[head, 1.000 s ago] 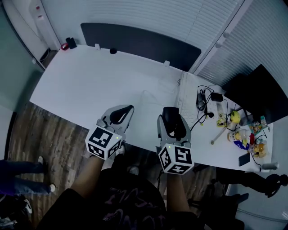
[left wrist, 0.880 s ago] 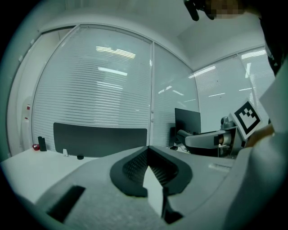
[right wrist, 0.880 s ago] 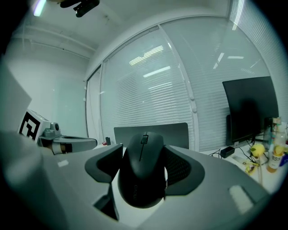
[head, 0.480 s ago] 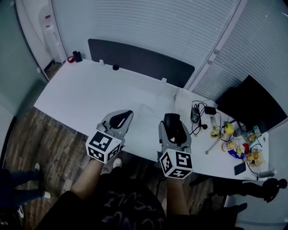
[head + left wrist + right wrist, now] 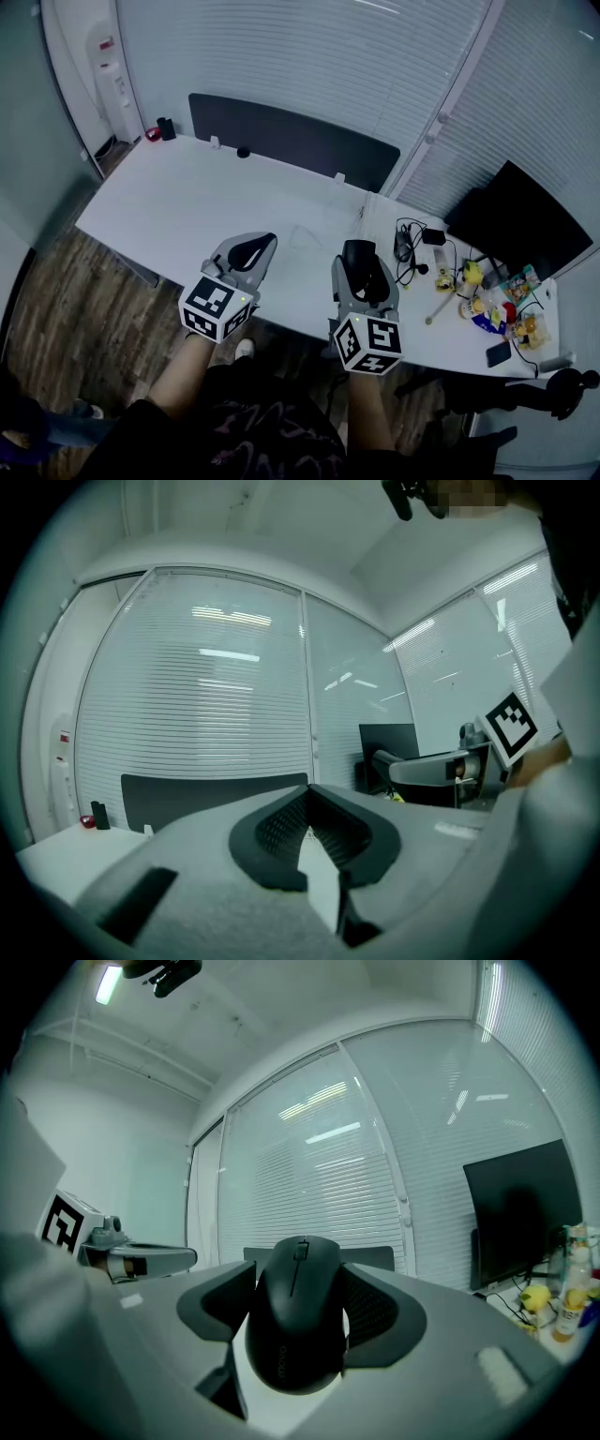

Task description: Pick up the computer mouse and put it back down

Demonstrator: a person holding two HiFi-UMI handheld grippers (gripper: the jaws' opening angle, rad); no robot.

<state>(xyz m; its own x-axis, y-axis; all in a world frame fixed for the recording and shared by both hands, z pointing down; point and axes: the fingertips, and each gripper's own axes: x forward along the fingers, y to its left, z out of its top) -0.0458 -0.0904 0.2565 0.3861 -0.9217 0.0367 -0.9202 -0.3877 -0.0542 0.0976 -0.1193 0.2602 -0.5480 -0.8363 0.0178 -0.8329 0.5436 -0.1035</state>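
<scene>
In the head view my right gripper (image 5: 358,255) is shut on the black computer mouse (image 5: 360,263), held in the air over the near edge of the white desk (image 5: 187,197). The right gripper view shows the mouse (image 5: 295,1335) wedged lengthwise between the two dark pads (image 5: 375,1312) of my right gripper (image 5: 300,1283). It points level toward the blinds. My left gripper (image 5: 248,251) hovers beside it at the same height. Its jaws meet at the tips with nothing between them, as the left gripper view shows (image 5: 307,794).
A dark partition panel (image 5: 291,131) runs along the desk's far edge. At the right end lie cables (image 5: 412,246), small bottles and toys (image 5: 497,305) and a phone (image 5: 499,352), by a black monitor (image 5: 511,220). A water dispenser (image 5: 108,75) stands far left.
Both grippers have risen above the desk, the mouse still held in the right one. The head view now takes in more of the far wall.
</scene>
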